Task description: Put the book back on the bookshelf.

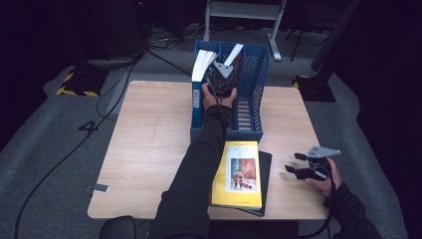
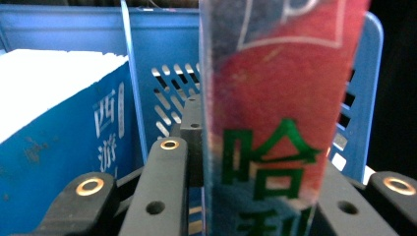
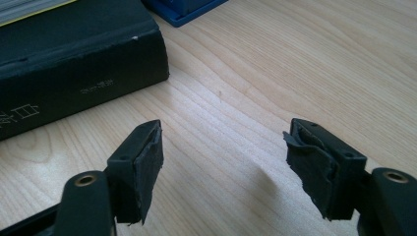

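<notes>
While the left gripper (image 1: 222, 79) pinches the red book (image 2: 280, 113) upright over the blue file rack (image 1: 259, 74) | slot directly below, beside blue book (image 2: 59, 142) | right gripper (image 3: 223, 167) wide, empty.

Black jaws clamp a red book (image 2: 280, 113) inside the blue rack (image 2: 162, 44).

the person is wearing long black sleeves (image 1: 199, 159) that are reaching down to both wrists. each gripper is showing as a black block carrying a grey three-cornered plate on top, the left gripper (image 1: 222, 74) and the right gripper (image 1: 293, 163) alike, and a black cable (image 1: 326, 226) is trailing from the right one. up close the jaws are showing as matt black bars with brass-ringed screw holes (image 2: 90, 186) and plain round holes (image 2: 155, 207), and the right gripper's pads (image 3: 148, 167) are wearing rough, fraying black rubber at the edges.
</notes>
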Available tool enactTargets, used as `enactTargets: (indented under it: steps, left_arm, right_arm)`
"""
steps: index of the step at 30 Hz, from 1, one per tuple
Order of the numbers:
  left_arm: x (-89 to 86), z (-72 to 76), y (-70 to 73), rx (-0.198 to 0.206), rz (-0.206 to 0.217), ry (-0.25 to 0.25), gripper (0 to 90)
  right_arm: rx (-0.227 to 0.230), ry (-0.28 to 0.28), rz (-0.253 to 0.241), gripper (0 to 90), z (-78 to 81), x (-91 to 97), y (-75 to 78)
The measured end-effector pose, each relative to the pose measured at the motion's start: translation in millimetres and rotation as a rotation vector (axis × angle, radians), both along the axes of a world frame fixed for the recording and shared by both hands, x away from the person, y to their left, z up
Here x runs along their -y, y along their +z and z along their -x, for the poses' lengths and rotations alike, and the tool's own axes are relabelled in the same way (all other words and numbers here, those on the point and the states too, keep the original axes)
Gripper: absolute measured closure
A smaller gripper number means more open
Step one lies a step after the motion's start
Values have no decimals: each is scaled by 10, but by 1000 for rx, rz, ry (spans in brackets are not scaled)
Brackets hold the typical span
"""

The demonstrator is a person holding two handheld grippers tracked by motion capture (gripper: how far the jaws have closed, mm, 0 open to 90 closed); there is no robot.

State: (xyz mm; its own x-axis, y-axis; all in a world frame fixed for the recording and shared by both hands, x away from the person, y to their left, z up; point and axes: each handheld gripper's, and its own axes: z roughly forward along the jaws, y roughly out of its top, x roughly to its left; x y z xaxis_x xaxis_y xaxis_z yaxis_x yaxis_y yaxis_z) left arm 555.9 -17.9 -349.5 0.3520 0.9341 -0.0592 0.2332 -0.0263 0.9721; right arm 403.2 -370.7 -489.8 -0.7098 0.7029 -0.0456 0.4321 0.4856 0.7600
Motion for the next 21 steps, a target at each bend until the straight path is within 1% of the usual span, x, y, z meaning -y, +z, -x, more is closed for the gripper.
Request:
enactTargets:
  steps: [4,5,6,10,11,13,21]
  left_arm:
    - [2,7,-76,-2,-3,-11,742]
    - [-3,13,-89,-7,0,-13,742]
    - [-7,14,-105,-3,-1,-12,742]
    - [-25,24,-160,-15,-4,-22,741]
    - [-33,30,-182,-22,7,-25,742]
    - [-41,38,-213,-28,9,-30,741]
    - [-73,77,-233,-28,3,-61,739]
  right_arm:
    - [-1,4,2,304,0,-2,0]
    - [-1,3,2,304,-1,-2,-1]
    - [-1,3,0,304,-1,-1,-2]
    - [-1,4,2,304,1,-2,1]
    - [-2,4,3,304,2,-3,1]
    - [0,7,4,304,1,-6,1]
    - [0,9,9,304,1,-8,3]
